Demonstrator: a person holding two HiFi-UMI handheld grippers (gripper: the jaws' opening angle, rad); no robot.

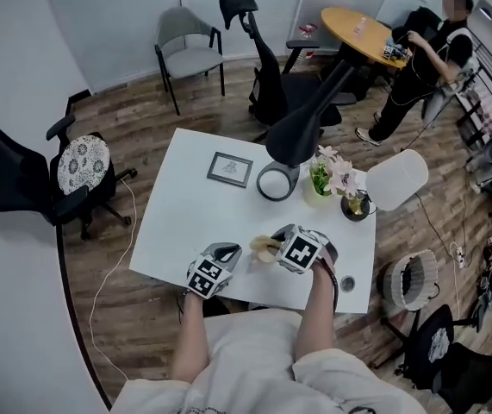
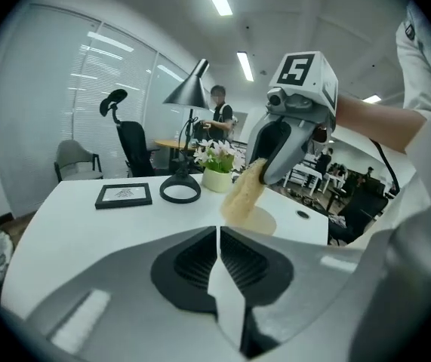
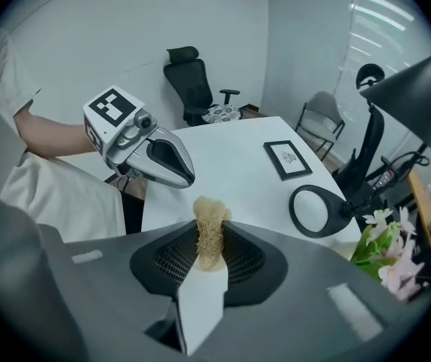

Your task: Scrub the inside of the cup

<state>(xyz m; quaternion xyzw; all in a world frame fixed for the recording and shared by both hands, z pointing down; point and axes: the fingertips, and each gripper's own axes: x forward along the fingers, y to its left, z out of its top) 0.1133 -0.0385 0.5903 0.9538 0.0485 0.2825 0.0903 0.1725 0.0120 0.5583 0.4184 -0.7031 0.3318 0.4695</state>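
A tan fibrous loofah scrubber (image 3: 208, 231) is pinched upright in my right gripper (image 3: 209, 256), whose jaws are shut on it. In the head view that gripper (image 1: 273, 245) hovers near the white table's (image 1: 185, 222) front edge, the loofah (image 1: 265, 247) pointing left. My left gripper (image 1: 233, 254) is just left of it, and its jaws (image 2: 217, 251) meet with nothing between them. From the left gripper view the loofah (image 2: 244, 193) hangs from the right gripper (image 2: 264, 168) above a flat tan disc (image 2: 266, 222) on the table. No cup shows clearly in any view.
Further back on the table are a framed picture (image 1: 230, 169), a black lamp's ring base (image 1: 277, 181), a flower pot (image 1: 319, 179) and a small dark pot (image 1: 355, 207). A white lampshade (image 1: 396, 179) is at the right edge. Office chairs surround the table; a person (image 1: 426, 54) stands far right.
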